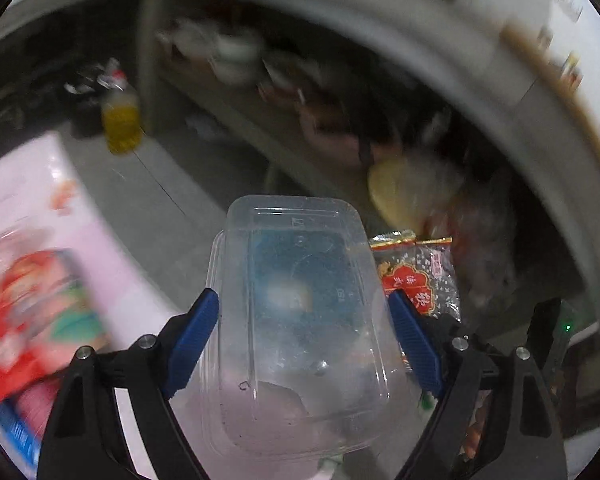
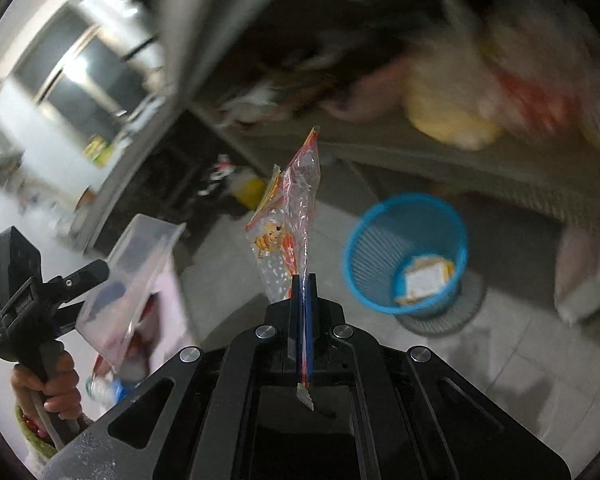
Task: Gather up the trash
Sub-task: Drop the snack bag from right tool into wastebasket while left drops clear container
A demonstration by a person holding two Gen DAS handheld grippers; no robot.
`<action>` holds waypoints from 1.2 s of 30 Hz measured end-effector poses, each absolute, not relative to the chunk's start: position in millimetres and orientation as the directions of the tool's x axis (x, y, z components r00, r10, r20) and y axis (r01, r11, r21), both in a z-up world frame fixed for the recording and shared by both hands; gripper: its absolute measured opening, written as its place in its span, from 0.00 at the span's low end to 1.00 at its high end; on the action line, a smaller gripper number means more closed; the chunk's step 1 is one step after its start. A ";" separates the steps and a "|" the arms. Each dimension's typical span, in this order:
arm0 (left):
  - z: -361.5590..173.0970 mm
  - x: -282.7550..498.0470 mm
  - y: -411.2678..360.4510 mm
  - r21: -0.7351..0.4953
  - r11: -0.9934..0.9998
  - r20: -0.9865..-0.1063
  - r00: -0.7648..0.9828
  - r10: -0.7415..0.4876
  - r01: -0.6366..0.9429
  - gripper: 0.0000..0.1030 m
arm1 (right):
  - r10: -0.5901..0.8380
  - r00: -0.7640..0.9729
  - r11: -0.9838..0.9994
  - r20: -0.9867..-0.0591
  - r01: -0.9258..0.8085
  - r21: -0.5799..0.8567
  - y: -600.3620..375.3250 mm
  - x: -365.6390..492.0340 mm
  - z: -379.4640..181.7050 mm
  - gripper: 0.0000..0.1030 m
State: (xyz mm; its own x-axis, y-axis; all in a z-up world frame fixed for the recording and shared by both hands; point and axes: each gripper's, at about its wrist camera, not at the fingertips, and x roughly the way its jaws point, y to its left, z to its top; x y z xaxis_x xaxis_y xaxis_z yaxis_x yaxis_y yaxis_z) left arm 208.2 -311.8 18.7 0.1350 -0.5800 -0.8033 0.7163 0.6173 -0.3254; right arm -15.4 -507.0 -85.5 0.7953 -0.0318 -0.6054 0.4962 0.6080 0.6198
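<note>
My left gripper (image 1: 302, 312) is shut on a clear plastic food container (image 1: 296, 304), its blue pads against the container's two long sides. The right wrist view shows the same container (image 2: 128, 276) held at the left. My right gripper (image 2: 304, 280) is shut on a clear snack wrapper with red and yellow print (image 2: 288, 224), which stands up from the closed pads. The wrapper also shows past the container in the left wrist view (image 1: 420, 272). A blue mesh wastebasket (image 2: 404, 252) stands on the floor to the right of the wrapper, with paper scraps inside.
A pink printed cloth (image 1: 40, 248) covers a surface at the left. A bottle of yellow liquid (image 1: 120, 120) stands on the grey tiled floor. A low shelf (image 2: 380, 148) with bags and a yellow bundle (image 2: 448, 112) runs behind the basket. Views are motion-blurred.
</note>
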 end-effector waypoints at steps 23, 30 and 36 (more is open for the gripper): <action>-169.8 291.5 -518.4 -0.162 0.717 -0.965 0.044 -0.260 0.678 0.93 | 0.016 0.591 0.323 -0.807 0.760 0.564 -613.5 58.3 -284.6 0.37; -133.2 280.3 -506.9 -0.159 0.688 -0.941 0.103 -0.323 0.708 0.93 | -0.035 0.598 0.338 -0.801 0.761 0.553 -606.0 34.6 -268.8 0.38; -77.8 254.1 -483.5 -0.173 0.628 -0.895 0.146 -0.422 0.759 0.93 | -0.117 0.611 0.411 -0.783 0.747 0.522 -590.2 6.8 -226.2 0.43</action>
